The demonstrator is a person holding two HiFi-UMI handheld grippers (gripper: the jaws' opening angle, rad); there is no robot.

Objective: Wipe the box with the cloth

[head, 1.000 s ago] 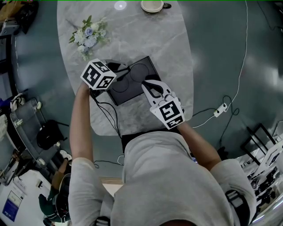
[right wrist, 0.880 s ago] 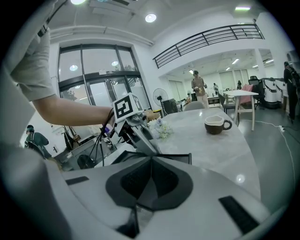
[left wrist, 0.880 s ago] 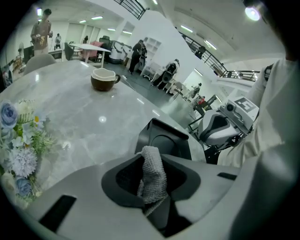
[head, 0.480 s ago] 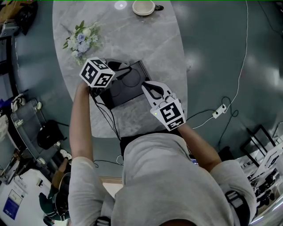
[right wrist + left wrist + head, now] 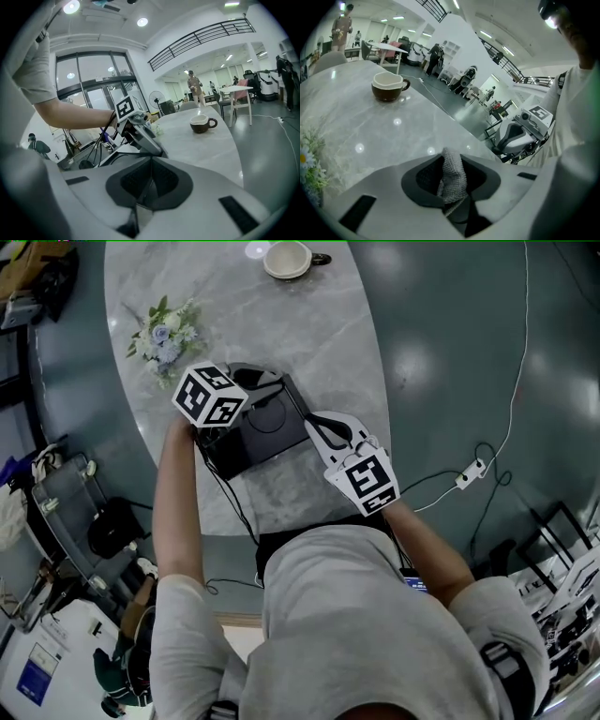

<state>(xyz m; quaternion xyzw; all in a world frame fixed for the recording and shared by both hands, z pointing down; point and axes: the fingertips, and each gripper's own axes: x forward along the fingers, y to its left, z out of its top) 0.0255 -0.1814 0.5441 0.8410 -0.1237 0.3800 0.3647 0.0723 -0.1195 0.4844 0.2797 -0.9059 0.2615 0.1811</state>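
1 black box (image 5: 267,427) centre. L gripper (image 5: 453,187) clamps 1 grey cloth (image 5: 451,169); R gripper (image 5: 149,185) jaws closed, empty. 1 cup (image 5: 288,259) top, 1 bouquet (image 5: 159,332) upper left.

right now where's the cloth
In the left gripper view the cloth is pinched in the left gripper's jaws; the head view puts that gripper over the dark box's left end.

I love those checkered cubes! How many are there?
2: the left cube over the black box's left end, the right cube near the table's front edge. None seems hidden.
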